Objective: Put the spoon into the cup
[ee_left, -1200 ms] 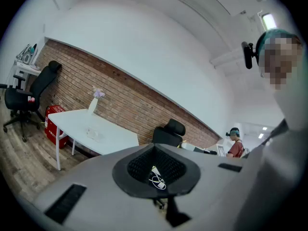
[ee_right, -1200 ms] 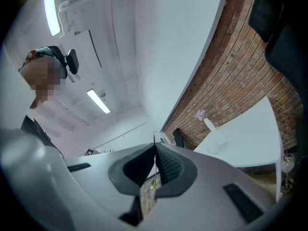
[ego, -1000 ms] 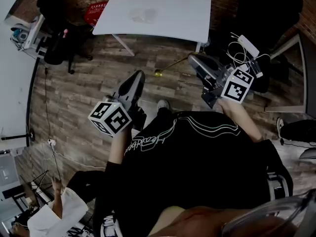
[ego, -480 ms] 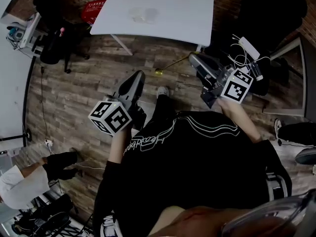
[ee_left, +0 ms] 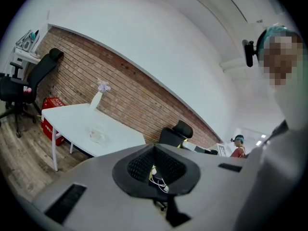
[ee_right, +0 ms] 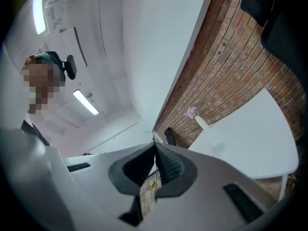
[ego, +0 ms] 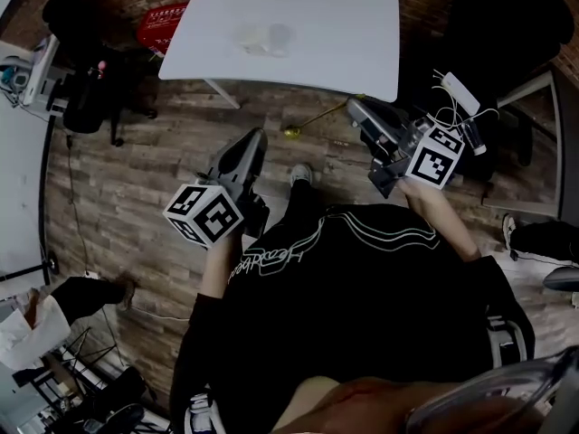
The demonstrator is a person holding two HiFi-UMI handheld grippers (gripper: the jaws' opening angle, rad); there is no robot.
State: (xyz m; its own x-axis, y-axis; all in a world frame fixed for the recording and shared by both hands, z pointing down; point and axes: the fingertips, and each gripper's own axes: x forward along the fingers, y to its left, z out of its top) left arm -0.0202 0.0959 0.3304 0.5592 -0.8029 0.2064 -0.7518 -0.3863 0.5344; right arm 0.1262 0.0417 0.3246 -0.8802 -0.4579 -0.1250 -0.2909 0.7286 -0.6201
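Observation:
A white table [ego: 317, 25] stands ahead of me across the wood floor. On it sits a small clear cup [ego: 274, 36], seen faintly in the left gripper view as the cup [ee_left: 97, 134]. I cannot make out a spoon for certain; something pale lies just left of the cup. My left gripper [ego: 254, 137] is held over the floor short of the table, shut and holding nothing [ee_left: 154, 147]. My right gripper [ego: 353, 107] is near the table's right corner, also shut and holding nothing [ee_right: 155, 141].
A white vase with flowers [ee_left: 98, 93] stands at the table's back. A red crate [ego: 163, 21] and a black office chair [ego: 86, 25] are left of the table. A yellow-tipped stick [ego: 312, 118] lies on the floor. Cables and a white power strip [ego: 457, 89] are at right.
The table has drawn nearer and larger in the head view as I walk toward it. Both grippers keep their pose. A person at the lower left has shifted along the view's left edge.

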